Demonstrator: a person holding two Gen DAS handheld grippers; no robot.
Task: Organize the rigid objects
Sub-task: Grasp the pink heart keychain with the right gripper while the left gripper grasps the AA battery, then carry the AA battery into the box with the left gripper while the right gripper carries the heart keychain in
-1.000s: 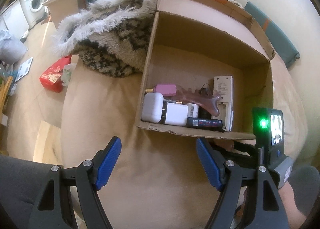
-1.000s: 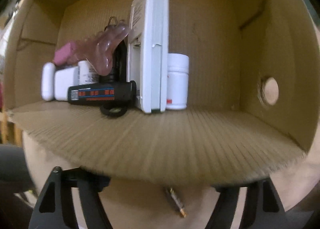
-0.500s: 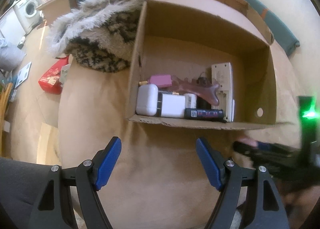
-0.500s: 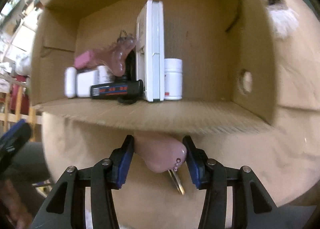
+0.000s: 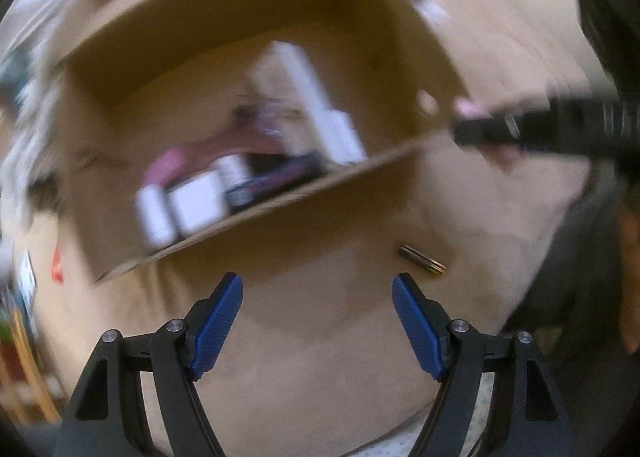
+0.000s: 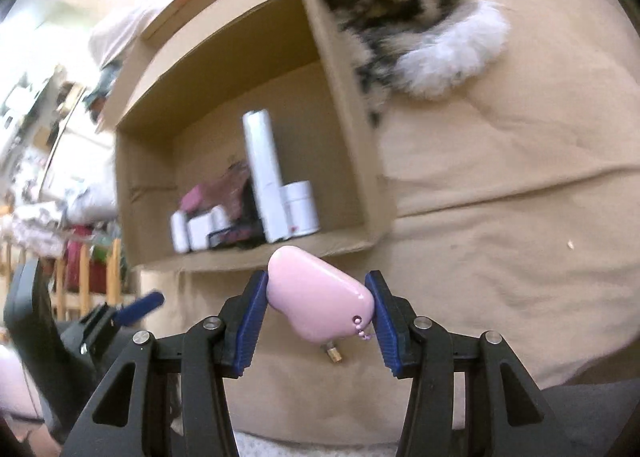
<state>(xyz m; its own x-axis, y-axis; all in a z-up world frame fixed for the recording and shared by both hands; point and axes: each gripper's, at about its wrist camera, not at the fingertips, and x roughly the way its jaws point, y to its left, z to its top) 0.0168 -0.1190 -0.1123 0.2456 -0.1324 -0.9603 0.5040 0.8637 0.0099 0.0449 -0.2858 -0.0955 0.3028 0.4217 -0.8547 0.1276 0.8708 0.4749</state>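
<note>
Pink case lifted, box mostly filled.
Right gripper (image 6: 316,307) fingers pinch the pink case (image 6: 318,297); left gripper (image 5: 318,321) fingers spread, empty; apparently a battery (image 5: 422,263) remains outside the cardboard box (image 6: 348,161).

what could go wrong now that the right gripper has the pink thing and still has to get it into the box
The right gripper pinches the smooth, rounded pink case near its edges, so it might slip or twist out. The cardboard box has a raised front wall that the case could clip going in. The left gripper is open close by, near the small brass-coloured cylinder, so the two grippers could bump.
</note>
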